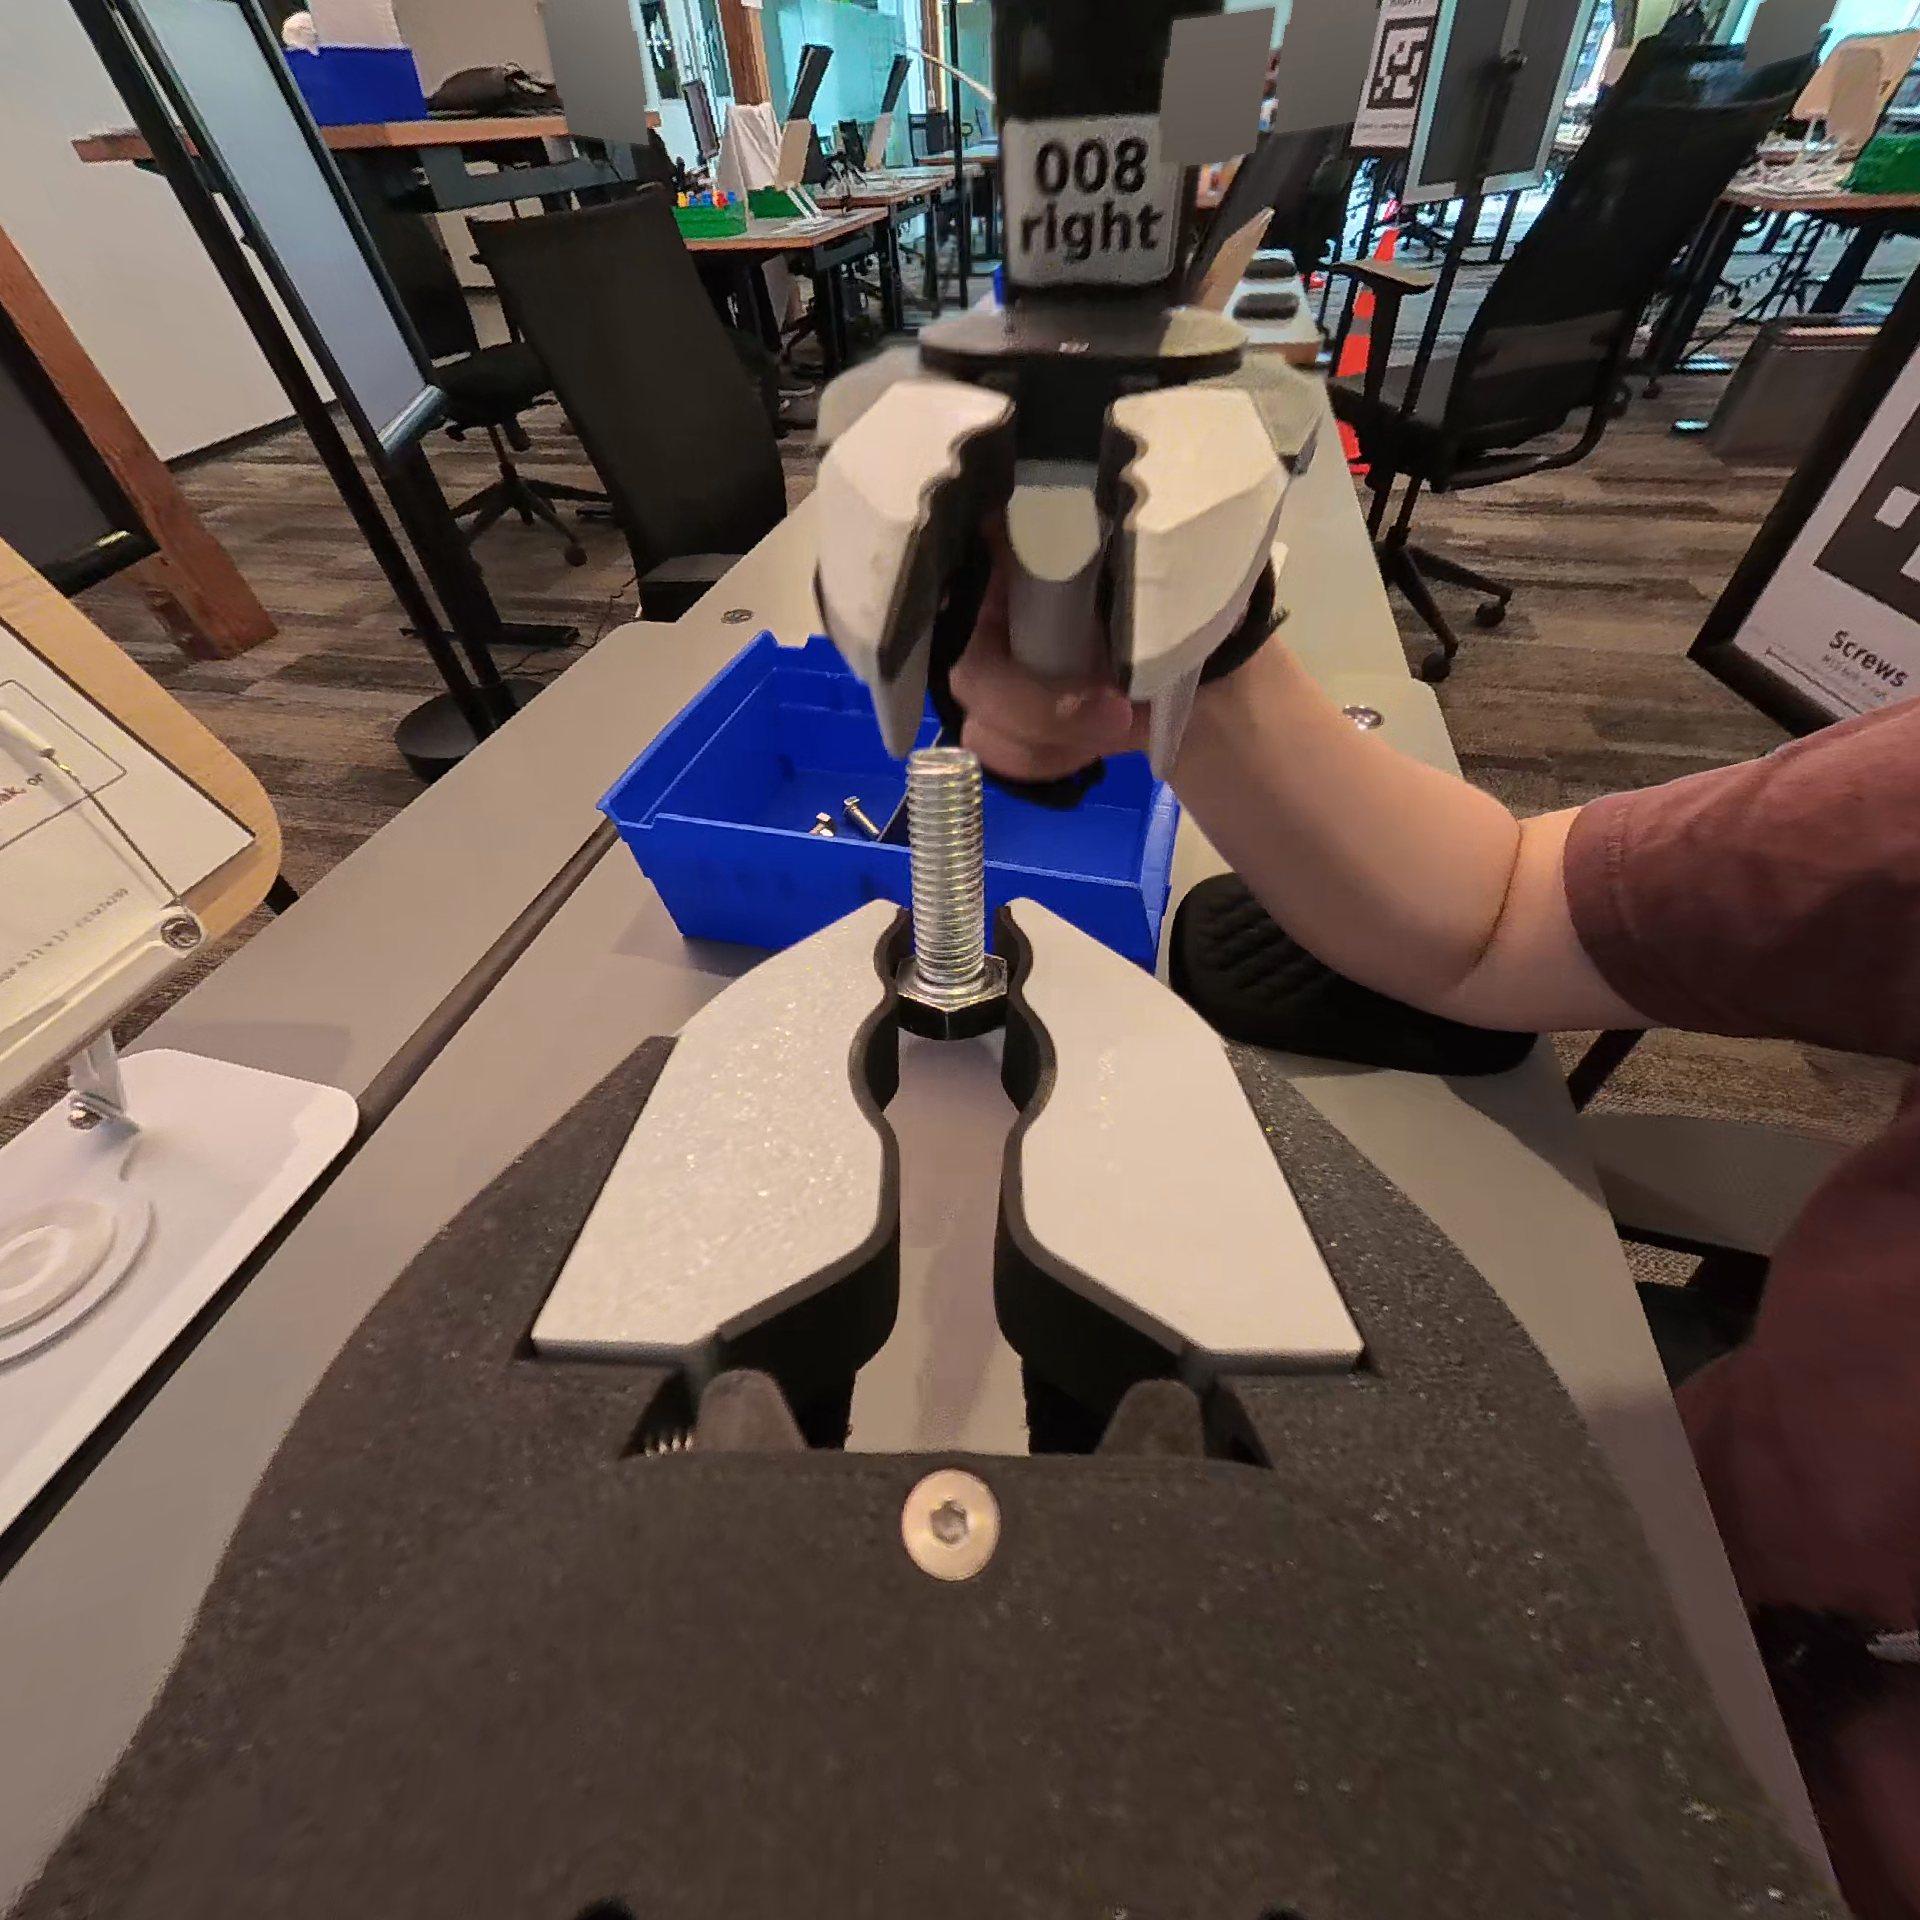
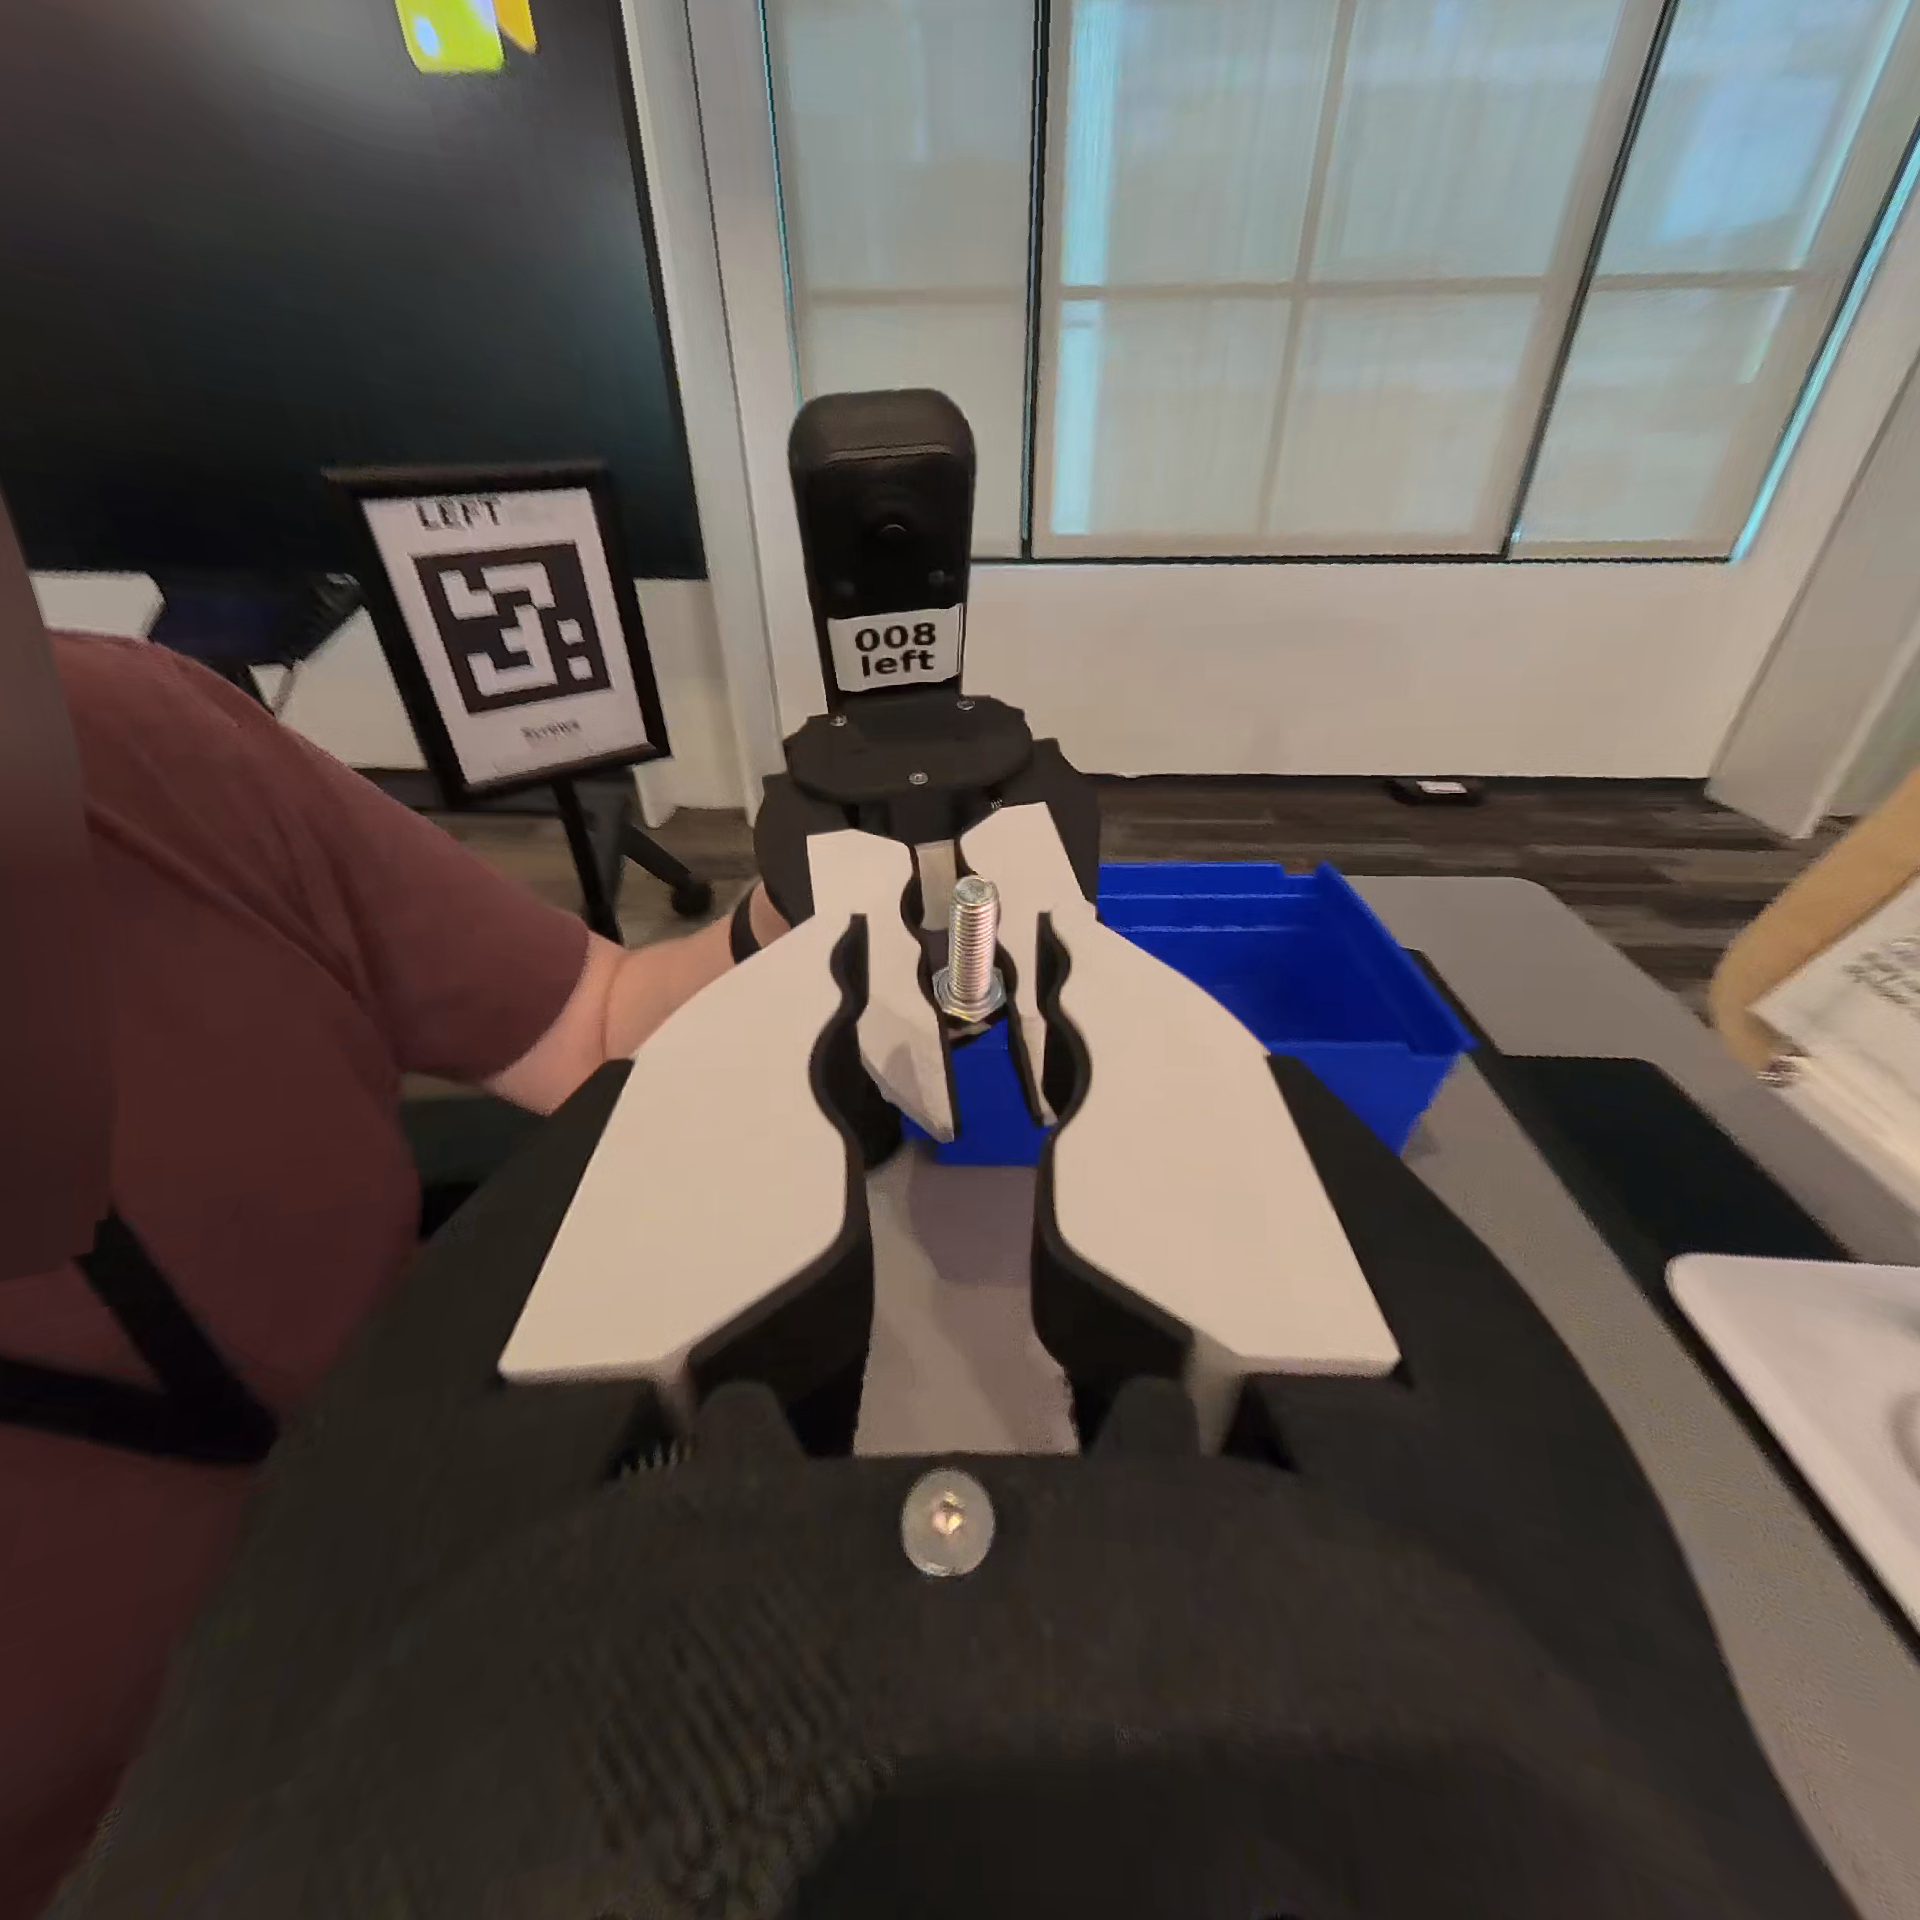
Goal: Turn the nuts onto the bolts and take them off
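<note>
From the left wrist view, a blue bin (image 1: 790,831) sits on the grey table (image 1: 436,935) just past the fingertips, and inside it lie a couple of small loose bolts (image 1: 847,816) near the middle wall — the rest of its floor is partly hidden. The left gripper (image 1: 948,977) is clamped on the head of a large silver bolt (image 1: 943,862), which stands upright with its threaded shank pointing up; a hex nut (image 1: 949,977) sits low on the shank, right at the fingers. Above and beyond it hangs the right gripper (image 1: 1023,665), tilted downward toward the bolt's tip, its fingers apart and holding nothing, one fingertip just beside the top of the thread. A bare forearm (image 1: 1382,894) in a maroon sleeve reaches in from the right, the hand wrapped round that gripper's handle. From the right wrist view, the same blue bin (image 2: 1299,966) lies behind the tools, its contents out of sight from here. The right gripper (image 2: 951,997) stands open, its fingers either side of the left gripper (image 2: 987,1049), which faces it and grips the bolt (image 2: 971,945) upright with the nut (image 2: 968,1000) at its base.
</note>
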Demonstrator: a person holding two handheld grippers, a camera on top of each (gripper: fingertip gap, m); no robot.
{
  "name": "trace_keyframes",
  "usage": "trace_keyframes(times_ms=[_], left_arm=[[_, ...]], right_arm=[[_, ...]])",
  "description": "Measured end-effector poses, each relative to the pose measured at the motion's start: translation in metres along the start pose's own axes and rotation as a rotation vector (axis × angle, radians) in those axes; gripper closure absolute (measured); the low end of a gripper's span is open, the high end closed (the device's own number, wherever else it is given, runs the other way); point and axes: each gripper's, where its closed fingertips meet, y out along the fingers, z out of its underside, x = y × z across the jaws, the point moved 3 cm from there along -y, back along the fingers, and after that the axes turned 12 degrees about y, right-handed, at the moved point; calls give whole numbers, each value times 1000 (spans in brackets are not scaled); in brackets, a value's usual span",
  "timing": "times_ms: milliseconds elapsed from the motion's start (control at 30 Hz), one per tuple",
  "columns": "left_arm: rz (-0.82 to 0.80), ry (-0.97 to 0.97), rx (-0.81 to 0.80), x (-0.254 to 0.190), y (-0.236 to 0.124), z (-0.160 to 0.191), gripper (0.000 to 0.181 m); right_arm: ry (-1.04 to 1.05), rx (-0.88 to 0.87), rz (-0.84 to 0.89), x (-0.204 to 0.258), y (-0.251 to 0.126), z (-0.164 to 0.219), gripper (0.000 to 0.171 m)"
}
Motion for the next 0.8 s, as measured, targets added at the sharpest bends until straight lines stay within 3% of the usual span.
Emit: trace_keyframes(times_ms=[200,233,333,400,467,533,600,667,800], left_arm=[[19,6,8,-2,1,1,167],[21,10,8,-2,2,2,167],[22,5,9,-2,4,3,165],[-1,2,27,1,2,5,138],[-82,26,86,13,-6,9,127],[-153,40,134,24,-19,12,129],[-219,25,198,37,-37,18,130],[-278,1,264,49,-56,27,132],[-403,-118,414,74,-98,54,136]], right_arm=[[77,-13,-87,-7,20,15,149],[70,-12,-96,-7,21,17,160],[7,-13,-72,-10,17,17,161],[-17,-14,-13,-18,-1,9,161],[-44,6,143,-37,-41,-2,161],[-29,73,498,-79,-104,0,161],[52,239,908,-127,-180,28,161],[169,438,1207,-160,-244,67,161],[448,754,1331,-183,-295,137,160]])
